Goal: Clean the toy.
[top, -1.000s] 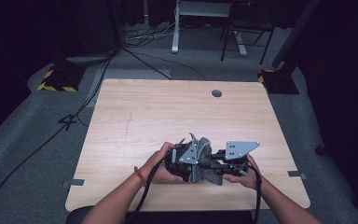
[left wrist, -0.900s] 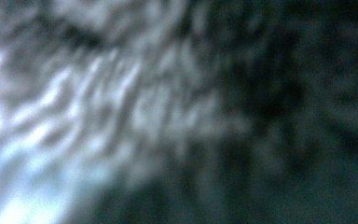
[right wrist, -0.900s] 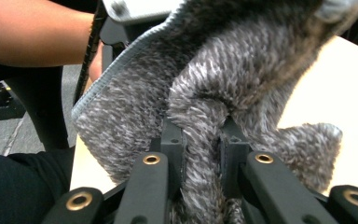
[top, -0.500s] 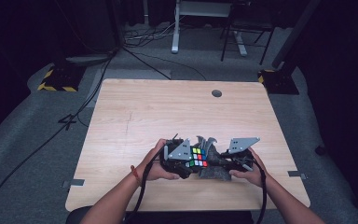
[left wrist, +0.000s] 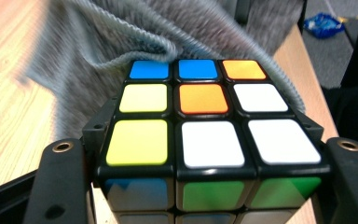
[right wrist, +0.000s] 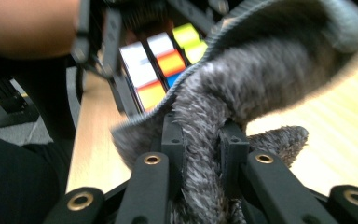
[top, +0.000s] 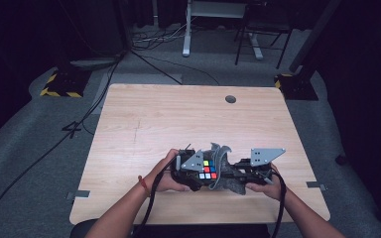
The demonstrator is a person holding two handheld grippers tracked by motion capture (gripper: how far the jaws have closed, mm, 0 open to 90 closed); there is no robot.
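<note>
Left hand-held gripper (top: 194, 171) sits near the front edge of the worktop (top: 144, 124), its two black jaws pinching a puzzle cube (top: 209, 169) from both sides. Seen in the left gripper view, the cube (left wrist: 200, 126) fills the space between the jaws, its top face showing blue, orange, yellow and white stickers, with green and blue along the near face. Just behind and partly around the cube lies a grey fuzzy cloth (left wrist: 121, 32), its ribbed hem touching the cube's far top edge.

Right hand-held gripper (top: 248, 171) points toward the left one, and its jaws are pressed onto a fold of the same cloth (right wrist: 242, 93), which rises out between them and arches over toward the cube (right wrist: 161, 60). In the high view the cloth (top: 228, 178) bunches between the two grippers, draped along the cube's right side and resting on the worktop. The person's left hand (top: 166, 171) and right hand (top: 268, 187) grip the tools from behind, with cables trailing toward the front edge
</note>
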